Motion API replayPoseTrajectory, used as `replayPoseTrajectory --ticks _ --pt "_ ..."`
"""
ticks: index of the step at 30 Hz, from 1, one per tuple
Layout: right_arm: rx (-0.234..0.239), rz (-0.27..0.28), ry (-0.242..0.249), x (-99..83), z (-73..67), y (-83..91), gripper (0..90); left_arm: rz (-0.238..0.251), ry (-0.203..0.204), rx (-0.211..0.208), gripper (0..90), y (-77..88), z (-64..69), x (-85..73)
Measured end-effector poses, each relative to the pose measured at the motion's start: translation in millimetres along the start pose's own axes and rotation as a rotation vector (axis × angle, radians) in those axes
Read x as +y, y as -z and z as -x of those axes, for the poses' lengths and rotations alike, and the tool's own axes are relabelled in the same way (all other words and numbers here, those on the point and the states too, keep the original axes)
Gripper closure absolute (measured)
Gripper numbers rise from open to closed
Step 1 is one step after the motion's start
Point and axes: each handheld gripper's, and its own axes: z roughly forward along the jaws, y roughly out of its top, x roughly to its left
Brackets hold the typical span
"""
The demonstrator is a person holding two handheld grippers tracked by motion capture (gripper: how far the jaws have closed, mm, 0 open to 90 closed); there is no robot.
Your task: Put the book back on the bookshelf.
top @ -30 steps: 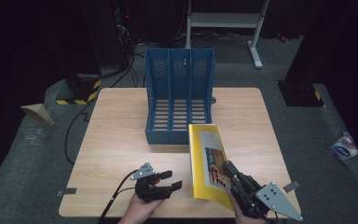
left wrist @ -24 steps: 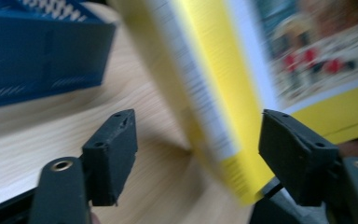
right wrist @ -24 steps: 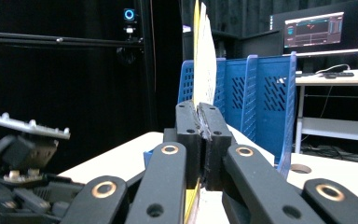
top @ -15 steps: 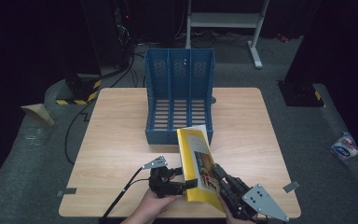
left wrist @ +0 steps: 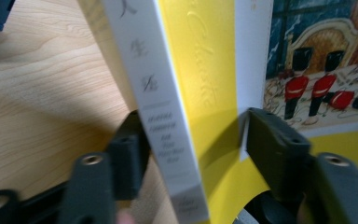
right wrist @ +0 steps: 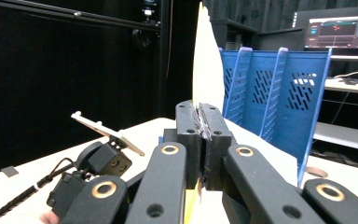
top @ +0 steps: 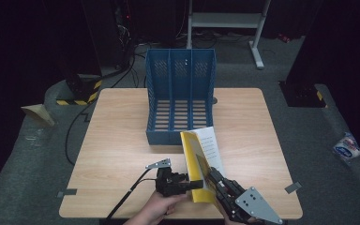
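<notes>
two claws at one yellow book (top: 198, 159): my right claw (right wrist: 200, 140) pinches its cover, my left claw (left wrist: 191, 140), just closing, straddles its spine.

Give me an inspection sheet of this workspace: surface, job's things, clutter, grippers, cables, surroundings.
Surface: light wooden table, bare wood around the rack and book.
Job's things: yellow paperback book raised on edge near the front edge; blue plastic three-slot file rack behind it, slots hold nothing.
Clutter: nothing seen on the table.
Grippers: right gripper shut on the book's pages; left gripper straddles the book's spine, jaws have just been closing, with gaps showing beside both pads.
Cables: black cable trails from the left gripper over the front edge; more cables on the floor at far left.
Surroundings: dark room, grey floor, white metal stand behind, crumpled packet on the floor at right.
</notes>
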Motion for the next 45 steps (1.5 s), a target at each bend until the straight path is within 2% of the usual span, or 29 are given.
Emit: replayPoseTrajectory --ticks 4,11,12,13,15,16,17,18,19,20,25,27,28,31,32,33,36,39,42,45 --pt "-0.015 0.0 0.009 -0.8 2.0 1.0 87.8 -0.011 -0.015 0.029 57.3 -0.8 -1.2 -0.2" --pt "-0.023 0.004 0.018 -2.2 2.9 1.7 87.7 -0.01 -0.003 0.043 68.9 -1.3 0.6 0.3" --pt "-0.025 0.008 0.017 -2.1 3.3 2.1 87.7 -0.006 -0.022 0.047 69.8 0.1 2.3 0.8" --pt "-0.025 0.008 0.017 -2.1 3.3 2.1 87.7 -0.006 -0.022 0.047 70.3 0.1 2.3 0.8" --pt "-0.027 0.02 0.014 -1.9 4.3 3.3 87.7 -0.003 -0.072 0.066 70.6 3.4 5.3 2.3" --pt "-0.028 0.022 0.014 -2.2 4.6 3.4 87.6 -0.003 -0.072 0.066 70.7 3.4 5.3 2.3" --pt "-0.031 0.023 0.015 -2.9 5.4 3.3 87.6 0.0 -0.093 0.077 70.8 5.2 6.3 2.6" --pt "-0.029 0.022 0.009 -3.5 6.1 3.3 87.5 0.003 -0.124 0.108 70.8 8.3 7.7 2.8" --pt "-0.028 0.017 0.005 -4.5 7.4 3.1 87.5 0.003 -0.124 0.108 70.9 8.3 7.7 2.8" --pt "-0.028 0.017 0.005 -4.5 7.4 3.1 87.5 0.007 -0.138 0.127 70.9 10.3 8.5 2.6" --pt "-0.045 -0.016 -0.021 -13.0 15.2 -0.1 87.4 0.015 -0.249 0.224 71.5 20.6 10.3 3.5" --pt "-0.063 -0.033 -0.049 -19.1 21.7 -3.1 87.2 0.012 -0.315 0.271 71.5 25.2 12.3 2.5" --pt "-0.063 -0.033 -0.049 -19.1 21.7 -3.1 87.2 0.012 -0.315 0.271 71.6 25.2 12.3 2.5" --pt "-0.076 -0.066 -0.073 -26.9 27.9 -6.1 87.0 0.008 -0.39 0.332 71.9 29.0 14.5 -0.2" --pt "-0.082 -0.087 -0.087 -32.4 30.8 -7.7 86.9 0.004 -0.458 0.371 72.2 31.2 16.1 -3.0" --pt "-0.082 -0.087 -0.087 -32.4 30.8 -7.7 86.9 0.004 -0.458 0.371 72.3 31.2 16.1 -3.0" --pt "-0.086 -0.121 -0.1 -40.7 34.4 -10.6 86.2 0.002 -0.533 0.402 72.6 33.8 18.4 -8.2" --pt "-0.095 -0.145 -0.113 -46.2 36.7 -12.2 83.6 -0.004 -0.637 0.423 72.8 36.8 18.8 -15.5" --pt "-0.097 -0.153 -0.113 -48.6 38.7 -12.6 80.3 -0.006 -0.659 0.416 73.3 38.9 17.2 -18.4" --pt "-0.106 -0.18 -0.129 -52.9 41.2 -14.1 75.7 -0.025 -0.706 0.425 74.1 40.3 15.7 -22.5"
